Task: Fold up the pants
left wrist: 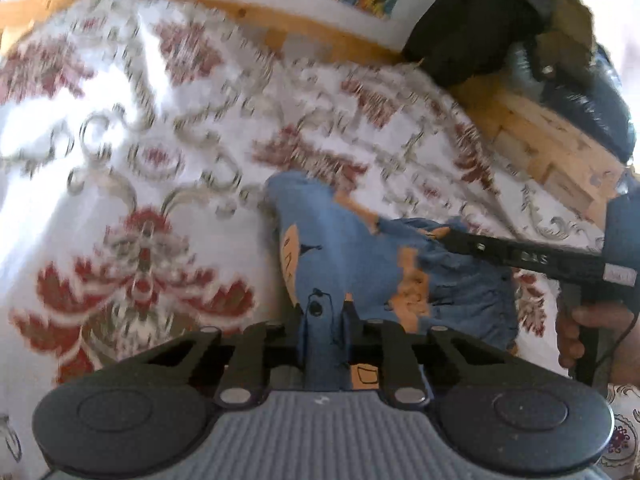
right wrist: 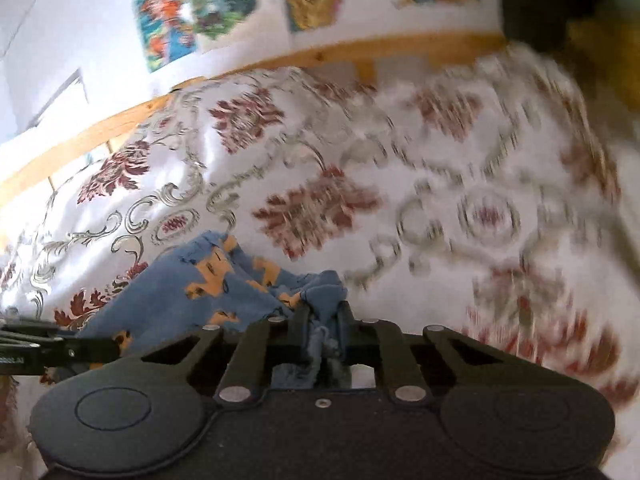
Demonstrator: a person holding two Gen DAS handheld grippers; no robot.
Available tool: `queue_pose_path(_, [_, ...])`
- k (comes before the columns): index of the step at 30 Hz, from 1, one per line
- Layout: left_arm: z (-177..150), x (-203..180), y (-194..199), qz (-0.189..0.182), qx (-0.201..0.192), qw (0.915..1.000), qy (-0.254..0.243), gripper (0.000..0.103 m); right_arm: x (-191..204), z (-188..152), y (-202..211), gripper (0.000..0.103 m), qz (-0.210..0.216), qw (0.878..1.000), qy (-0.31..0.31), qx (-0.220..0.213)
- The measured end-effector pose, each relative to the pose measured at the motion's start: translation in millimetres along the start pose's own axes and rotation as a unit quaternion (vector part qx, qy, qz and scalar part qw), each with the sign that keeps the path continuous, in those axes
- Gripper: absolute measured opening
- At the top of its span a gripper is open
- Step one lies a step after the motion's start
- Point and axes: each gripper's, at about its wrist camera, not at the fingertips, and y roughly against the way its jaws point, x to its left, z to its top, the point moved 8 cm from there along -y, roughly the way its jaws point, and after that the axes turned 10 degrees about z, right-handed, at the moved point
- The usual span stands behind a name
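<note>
Motion blur smears the bedspread (right wrist: 460, 200) pattern (worst at right).

Bedspread (left wrist: 120, 128): white, red floral print, lying flat.
Wooden rail (right wrist: 100, 128): running along far edge.
Wall pictures (right wrist: 192, 4): hanging above.
Dark bundle (left wrist: 492, 20): sitting at corner.

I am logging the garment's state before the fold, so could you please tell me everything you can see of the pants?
The pants are small, of soft blue cloth printed with orange patches bearing dark line drawings. They lie crumpled and bunched, not flat, on the flowered bedspread. The left tongs are shut on one bunched part; the right tongs are shut on another, with a frayed-looking edge showing between their fingers. The cloth sags between the two grips. Waistband and legs cannot be told apart.
</note>
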Motion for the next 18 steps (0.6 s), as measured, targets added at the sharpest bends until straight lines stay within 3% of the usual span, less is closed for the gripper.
queue_pose_path(5, [32.4, -2.6, -2.6, -0.001, -0.039, 0.9989, 0.026, 0.018, 5.7, 49.1, -6.6, 0.013, -0.008, 0.998, 0.059, -0.009])
queue_pose_path(9, [50.2, 7.9, -25.3, -0.003, -0.036, 0.9962, 0.080, 0.018, -6.6, 76.0, -29.0, 0.013, -0.014, 0.997, 0.073, 0.006])
queue_pose_path(15, [26.7, 30.5, -57.7, 0.026, 0.017, 0.9934, 0.110, 0.020, -16.7, 52.8, -67.8, 0.015, -0.025, 0.995, 0.079, 0.058])
queue_pose_path(18, [25.8, 33.3, -56.8, 0.032, 0.019, 0.9938, 0.105, 0.029, -18.9, 46.5, -63.7, 0.029, -0.044, 0.995, 0.075, 0.045])
